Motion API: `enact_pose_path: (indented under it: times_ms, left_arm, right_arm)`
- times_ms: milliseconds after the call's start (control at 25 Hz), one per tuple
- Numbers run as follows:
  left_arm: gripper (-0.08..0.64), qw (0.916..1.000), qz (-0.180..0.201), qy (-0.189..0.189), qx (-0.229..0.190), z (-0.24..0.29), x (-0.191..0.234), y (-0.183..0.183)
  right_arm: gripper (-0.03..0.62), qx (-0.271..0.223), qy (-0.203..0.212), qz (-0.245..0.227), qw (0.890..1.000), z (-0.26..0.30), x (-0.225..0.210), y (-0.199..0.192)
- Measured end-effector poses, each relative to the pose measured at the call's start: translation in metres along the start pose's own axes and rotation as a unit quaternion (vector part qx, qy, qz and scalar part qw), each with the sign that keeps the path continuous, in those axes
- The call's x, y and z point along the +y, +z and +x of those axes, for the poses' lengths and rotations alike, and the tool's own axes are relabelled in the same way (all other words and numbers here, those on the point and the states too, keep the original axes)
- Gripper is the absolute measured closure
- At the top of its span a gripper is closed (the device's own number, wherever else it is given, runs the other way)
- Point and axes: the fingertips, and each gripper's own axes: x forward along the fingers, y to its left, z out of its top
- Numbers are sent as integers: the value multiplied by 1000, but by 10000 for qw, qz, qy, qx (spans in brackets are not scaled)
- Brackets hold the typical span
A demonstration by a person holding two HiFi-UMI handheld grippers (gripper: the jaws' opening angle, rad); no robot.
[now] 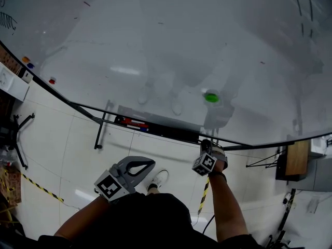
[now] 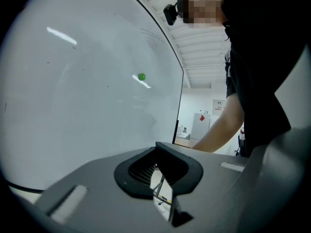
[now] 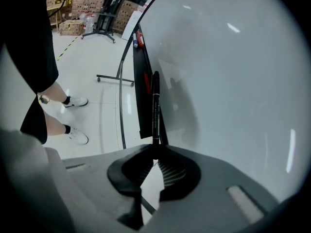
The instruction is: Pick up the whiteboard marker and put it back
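Observation:
A slim black whiteboard marker [image 3: 155, 106] stands out from my right gripper [image 3: 154, 152], whose jaws are shut on its lower end. It hangs just above the dark marker tray [image 3: 141, 96] along the bottom edge of the whiteboard [image 3: 228, 81]. In the head view the right gripper [image 1: 206, 145] is at the tray's right end [image 1: 181, 134], and the marker itself is too small to make out there. My left gripper [image 1: 150, 163] is held back over the floor, away from the board, its jaws together with nothing between them [image 2: 160, 152].
Red and dark markers [image 1: 136, 122] lie in the tray's left part. A green magnet [image 1: 211, 97] sticks to the board. The board's stand leg [image 1: 98, 134], yellow-black floor tape [image 1: 41, 188], a wooden cabinet [image 1: 296, 158] and the person's shoe [image 1: 158, 179] are below.

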Motion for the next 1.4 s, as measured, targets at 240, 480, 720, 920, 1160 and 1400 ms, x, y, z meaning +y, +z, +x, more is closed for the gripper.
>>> enact_pose_path:
  times_ms: [240,480,720,920,1160,1400]
  left_arm:
    - [558,9998,63,-123,-139,-4,12,11]
    - [558,9988,239,-355,-223,-34,33,27]
    - [558,9955,277,-836,-342,-76,43,30]
    - [558,9922,374,-1134,-369,-113,34,34]
    - [557,9920,448,-1065,-516,-158,10,46]
    - [558,9913,466,-1025,-689,-208,-42,58]
  right_arm:
    - [566,-868,-325,948,9912,-80,-24,36]
    - [566,-2154,-443,2230,9497,-201,-35,129]
    - [566,-3069,-664,3274,8912,-284,-28,205]
    - [566,-3443,-655,3659,8621,-328,0,250]
    - [566,-4044,-380,3992,8219,-375,33,290]
    - [566,-4412,-343,4002,8025,-433,75,299]
